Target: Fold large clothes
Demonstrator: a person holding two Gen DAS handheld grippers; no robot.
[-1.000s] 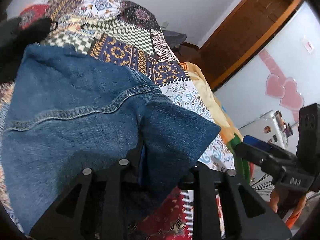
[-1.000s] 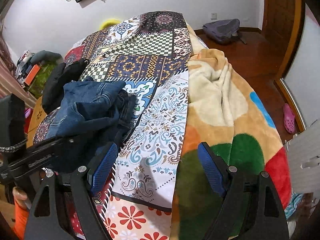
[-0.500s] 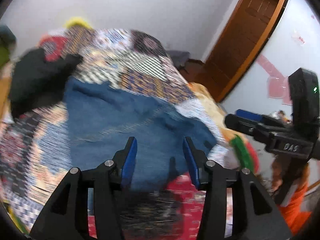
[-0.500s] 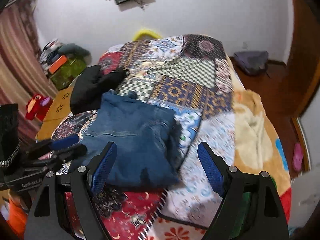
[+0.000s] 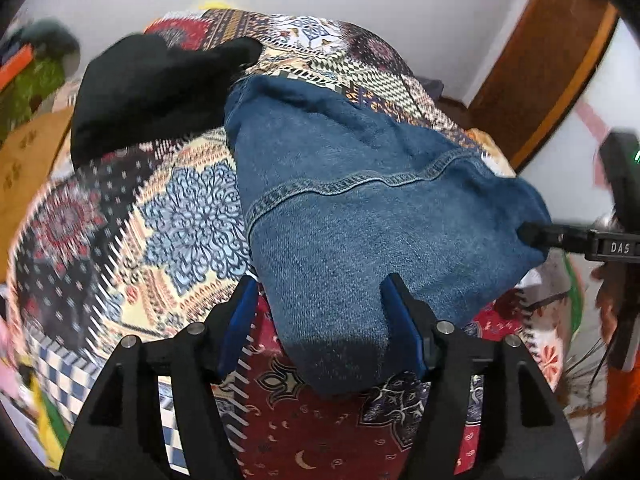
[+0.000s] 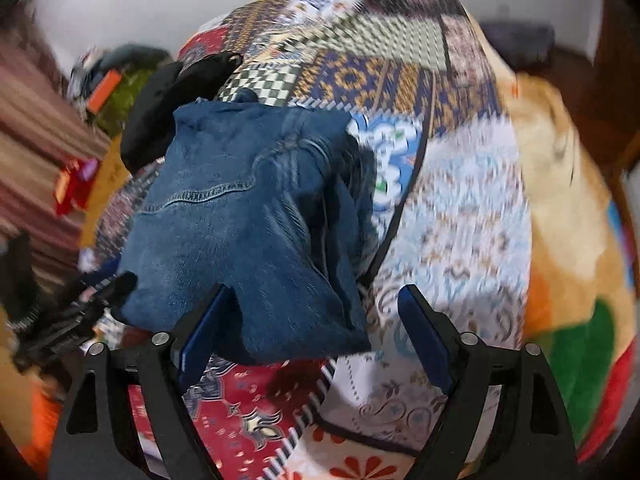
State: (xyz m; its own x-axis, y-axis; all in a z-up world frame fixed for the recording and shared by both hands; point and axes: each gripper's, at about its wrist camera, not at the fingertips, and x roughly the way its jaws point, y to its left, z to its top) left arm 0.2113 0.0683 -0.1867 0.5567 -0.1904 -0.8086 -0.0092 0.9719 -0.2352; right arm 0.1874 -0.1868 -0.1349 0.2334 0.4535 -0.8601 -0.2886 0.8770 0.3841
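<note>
Folded blue jeans (image 5: 360, 216) lie on the patchwork bedspread (image 5: 180, 216); they also show in the right wrist view (image 6: 240, 220). My left gripper (image 5: 320, 320) is open, its blue pads either side of the jeans' near end, which lies between them. My right gripper (image 6: 312, 328) is open, its left pad against the jeans' near corner. The right gripper's tip (image 5: 560, 240) shows at the jeans' right edge in the left wrist view.
A black garment (image 5: 152, 88) lies on the bed beyond the jeans. An orange, green and red fleece blanket (image 6: 560, 220) covers the bed's right side. A wooden door (image 5: 540, 80) and white wall stand behind. Clutter (image 6: 108, 92) sits left of the bed.
The left gripper let go of the jeans, opened and drew back. The jeans now lie folded flat. The right gripper moved left up to the jeans' near corner.
</note>
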